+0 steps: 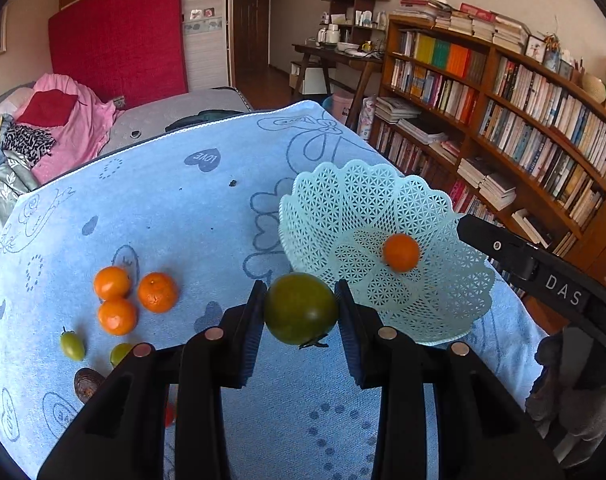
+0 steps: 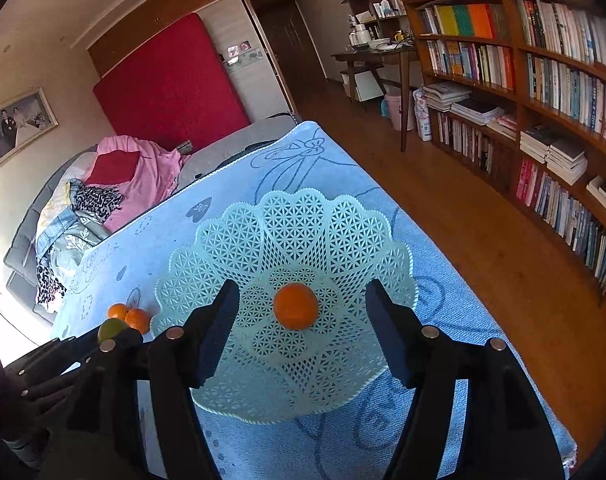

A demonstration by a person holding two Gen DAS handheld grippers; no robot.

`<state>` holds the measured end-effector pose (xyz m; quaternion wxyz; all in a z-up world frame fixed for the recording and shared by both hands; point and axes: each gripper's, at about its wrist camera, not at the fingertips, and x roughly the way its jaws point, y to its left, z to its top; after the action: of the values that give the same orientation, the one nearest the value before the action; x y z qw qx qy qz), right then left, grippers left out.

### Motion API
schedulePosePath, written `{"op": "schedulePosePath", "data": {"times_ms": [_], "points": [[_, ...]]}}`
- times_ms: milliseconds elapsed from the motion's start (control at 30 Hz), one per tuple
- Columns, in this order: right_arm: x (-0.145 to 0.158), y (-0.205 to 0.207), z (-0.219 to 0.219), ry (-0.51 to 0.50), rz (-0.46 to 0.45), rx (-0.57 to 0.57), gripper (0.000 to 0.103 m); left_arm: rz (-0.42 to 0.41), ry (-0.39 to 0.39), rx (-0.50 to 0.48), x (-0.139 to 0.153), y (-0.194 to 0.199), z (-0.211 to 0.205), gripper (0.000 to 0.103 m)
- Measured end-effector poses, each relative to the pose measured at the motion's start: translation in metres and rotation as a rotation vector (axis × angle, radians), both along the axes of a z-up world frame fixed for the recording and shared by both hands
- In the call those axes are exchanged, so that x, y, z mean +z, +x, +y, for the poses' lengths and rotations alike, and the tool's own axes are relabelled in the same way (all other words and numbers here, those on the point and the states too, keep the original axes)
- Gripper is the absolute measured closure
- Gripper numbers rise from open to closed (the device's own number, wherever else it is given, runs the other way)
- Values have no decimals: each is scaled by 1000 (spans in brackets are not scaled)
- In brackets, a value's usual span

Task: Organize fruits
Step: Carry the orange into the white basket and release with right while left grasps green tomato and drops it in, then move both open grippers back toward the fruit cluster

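My left gripper (image 1: 300, 309) is shut on a green tomato (image 1: 301, 307), held above the blue cloth just left of the pale green lattice basket (image 1: 443, 312). One orange (image 1: 401, 252) lies in the basket's middle. My right gripper (image 2: 302, 322) stands open over the basket (image 2: 231, 248), its pads well apart from the orange (image 2: 296, 305) below them. Three oranges (image 1: 117, 283) cluster on the cloth at the left, with two small green fruits (image 1: 72, 345) and a dark brown fruit (image 1: 86, 383) nearer to me. The green tomato (image 2: 110, 329) shows at the left edge of the right wrist view.
A blue patterned cloth (image 1: 175, 208) covers the table. Its right edge drops to a wooden floor (image 2: 483, 248) before tall bookshelves (image 1: 503, 100). A bed with pink bedding (image 1: 63, 120) lies beyond the far edge. The right gripper's body (image 1: 543, 272) reaches in from the right.
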<state>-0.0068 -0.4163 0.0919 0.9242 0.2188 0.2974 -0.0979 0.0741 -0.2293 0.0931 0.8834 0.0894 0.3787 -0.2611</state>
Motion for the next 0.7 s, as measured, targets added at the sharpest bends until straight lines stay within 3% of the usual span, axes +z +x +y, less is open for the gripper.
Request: {"op": "schedulePosePath", "data": {"times_ms": [433, 500, 533, 567, 700], "points": [[16, -15, -8, -8, -60, -52, 34, 12, 19, -54, -8, 4, -33, 66], [16, -16, -10, -3, -61, -56, 34, 9, 21, -54, -8, 4, -35, 50], [16, -16, -11, 0, -62, -58, 33, 7, 19, -44, -7, 5, -34, 30], [16, -16, -11, 2, -63, -61, 32, 3, 13, -34, -7, 6, -33, 23], [17, -18, -12, 3, -71, -69, 28, 3, 20, 11, -8, 11, -23, 18]]}}
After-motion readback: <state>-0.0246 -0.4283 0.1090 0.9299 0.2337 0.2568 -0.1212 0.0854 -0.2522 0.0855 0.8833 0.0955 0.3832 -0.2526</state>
